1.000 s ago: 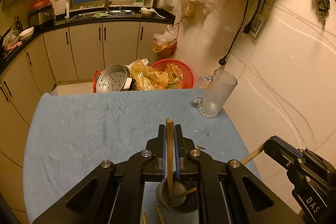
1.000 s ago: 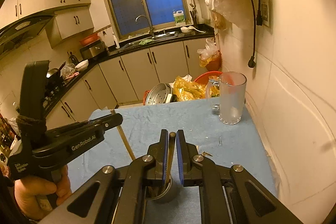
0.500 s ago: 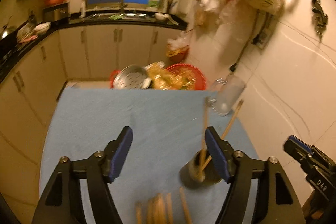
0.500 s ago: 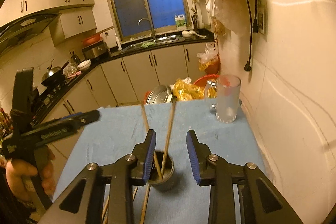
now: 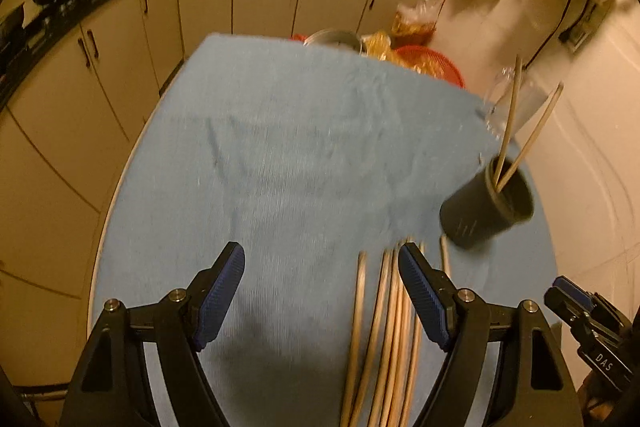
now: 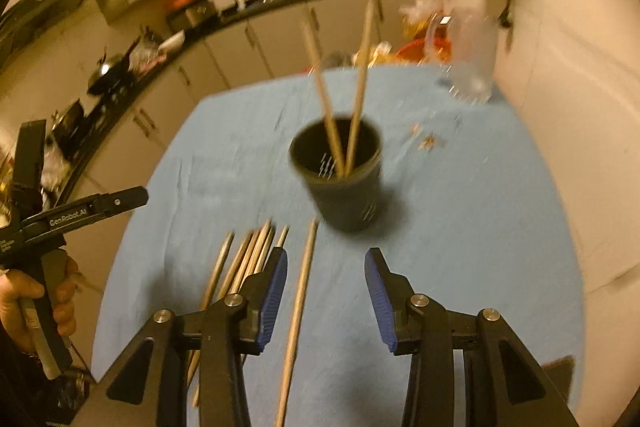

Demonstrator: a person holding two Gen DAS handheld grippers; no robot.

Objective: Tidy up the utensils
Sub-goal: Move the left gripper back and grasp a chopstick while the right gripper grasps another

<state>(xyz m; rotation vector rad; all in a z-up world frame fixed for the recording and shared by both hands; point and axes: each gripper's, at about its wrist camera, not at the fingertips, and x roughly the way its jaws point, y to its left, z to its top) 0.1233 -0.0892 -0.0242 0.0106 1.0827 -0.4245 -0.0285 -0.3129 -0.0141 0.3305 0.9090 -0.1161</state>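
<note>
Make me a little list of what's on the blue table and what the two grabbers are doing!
table cover: blue cloth
cup: dark cup, upright on the cloth
in the cup: two chopsticks, leaning apart
on the cloth: a bunch of loose chopsticks lying before the cup, one single chopstick beside them
far corner: glass mug, blurred
left hand-held gripper: jaws just opening, empty
right hand-held gripper: jaws just opening, nothing gripped, above the single chopstick
</note>
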